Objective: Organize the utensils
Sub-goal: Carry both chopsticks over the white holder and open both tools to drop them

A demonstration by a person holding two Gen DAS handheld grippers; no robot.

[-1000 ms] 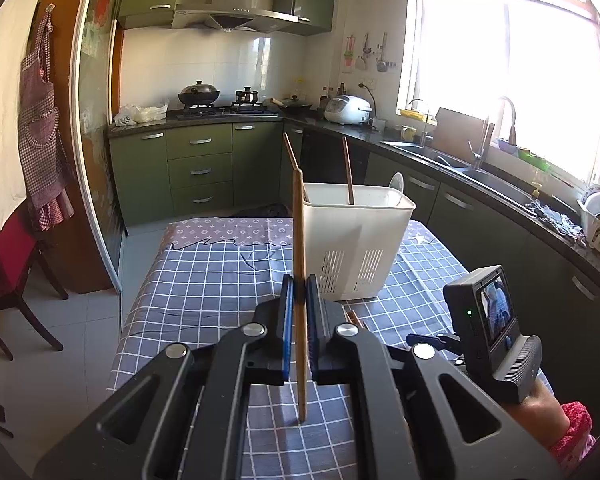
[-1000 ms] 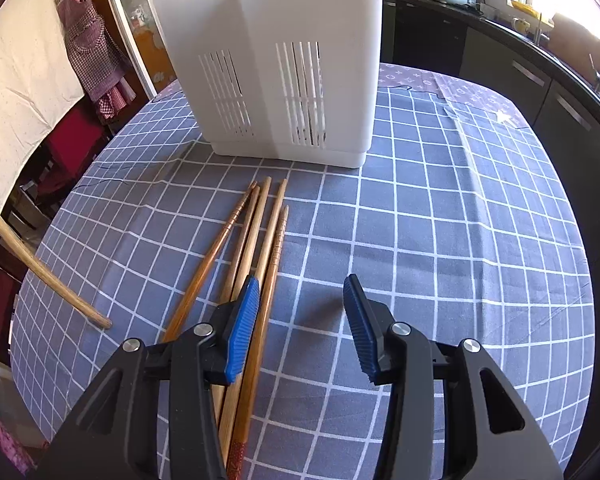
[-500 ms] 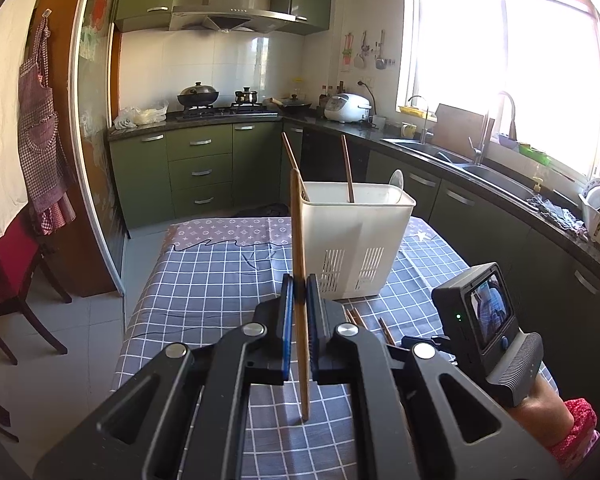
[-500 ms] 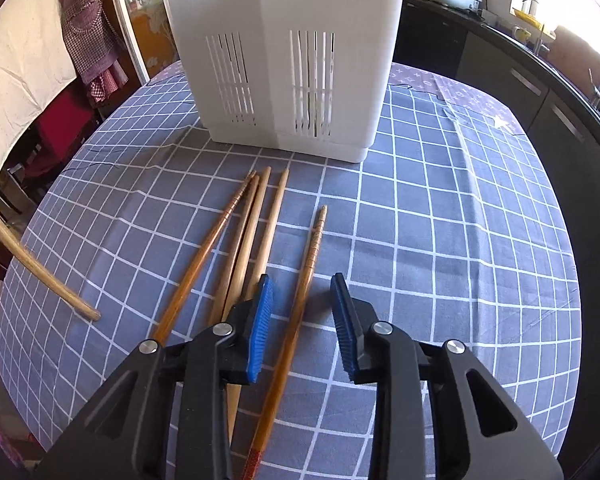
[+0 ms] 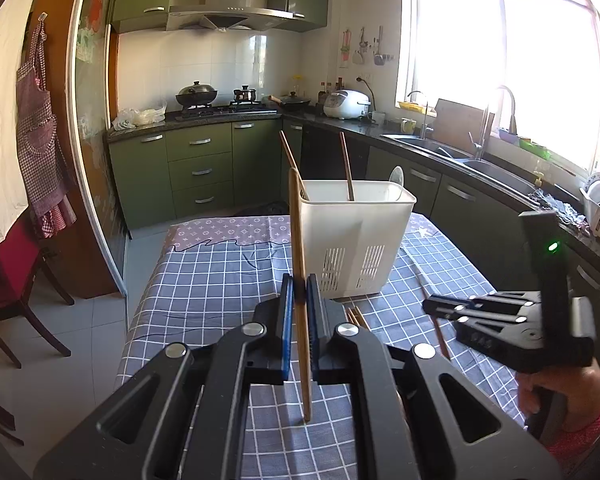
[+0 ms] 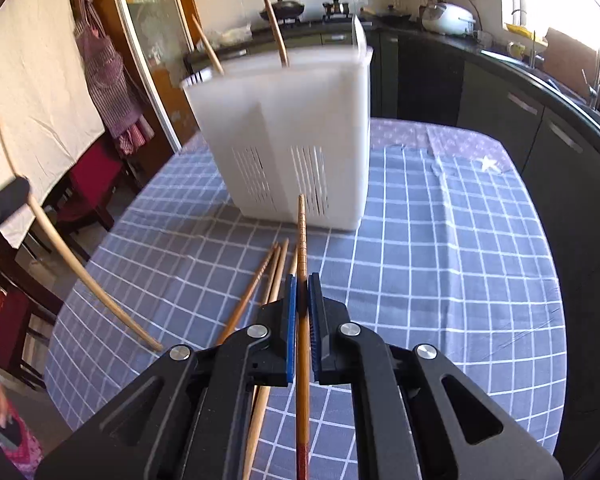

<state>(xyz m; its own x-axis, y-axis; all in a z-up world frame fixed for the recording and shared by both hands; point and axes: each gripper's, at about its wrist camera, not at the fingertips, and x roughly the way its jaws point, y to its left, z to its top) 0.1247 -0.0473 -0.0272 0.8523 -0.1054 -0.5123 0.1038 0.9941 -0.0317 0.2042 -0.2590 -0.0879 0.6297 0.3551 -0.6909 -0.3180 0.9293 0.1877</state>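
A white slotted utensil basket (image 5: pixel 356 240) stands on the checked table, with two chopsticks (image 5: pixel 346 168) and a white spoon (image 5: pixel 396 178) standing in it. My left gripper (image 5: pixel 299 284) is shut on a pale wooden chopstick (image 5: pixel 296 220), held nearly upright in front of the basket. My right gripper (image 6: pixel 302 280) has its jaws closing tight, pads pressing on a reddish-brown chopstick (image 6: pixel 302 240) that is lifted off the cloth and points at the basket (image 6: pixel 284 120). Three loose chopsticks (image 6: pixel 260 280) lie on the cloth under it.
The table (image 5: pixel 220 280) has a blue checked cloth. A red chair (image 5: pixel 8 280) stands at its left, dark green cabinets and a counter with a sink (image 5: pixel 480 160) at the right. A person's hand (image 5: pixel 560 392) holds the right gripper (image 5: pixel 432 306).
My right gripper closed on one chopstick from the group on the cloth and rose with it. The left gripper kept still with its chopstick.
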